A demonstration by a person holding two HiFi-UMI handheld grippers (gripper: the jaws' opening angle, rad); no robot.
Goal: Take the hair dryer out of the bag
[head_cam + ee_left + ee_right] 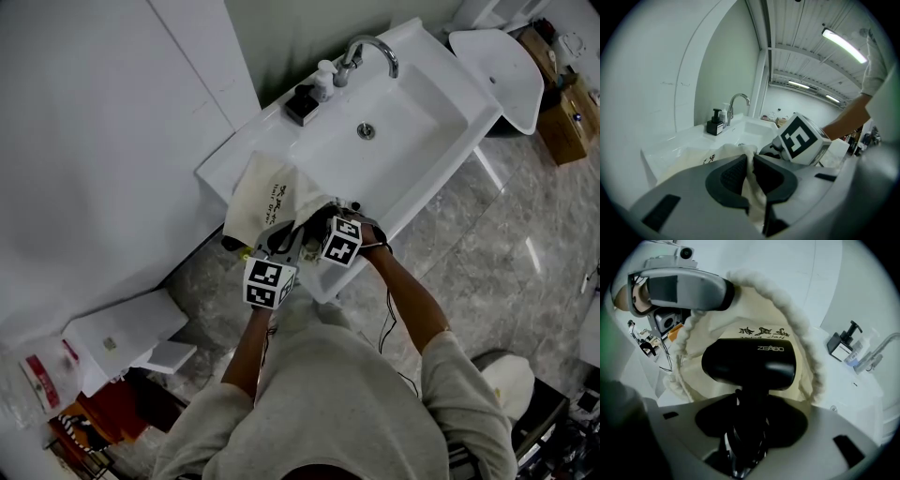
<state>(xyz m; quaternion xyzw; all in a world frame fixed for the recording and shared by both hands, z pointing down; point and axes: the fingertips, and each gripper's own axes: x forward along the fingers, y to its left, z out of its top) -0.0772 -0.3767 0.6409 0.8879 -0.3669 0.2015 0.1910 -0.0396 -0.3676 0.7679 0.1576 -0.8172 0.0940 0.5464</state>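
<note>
Now R tool [749, 405] clamps hair dryer [749, 364], L tool [749, 172] pinches bag [701, 159].

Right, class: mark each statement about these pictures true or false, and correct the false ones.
1. The left gripper pinches the cloth of the bag. True.
2. The hair dryer is white. False: it is black.
3. The right gripper grips the hair dryer by its handle. True.
4. The bag lies on the floor. False: it is up at the sink counter.
5. The soap dispenser stands beside the faucet. True.
</note>
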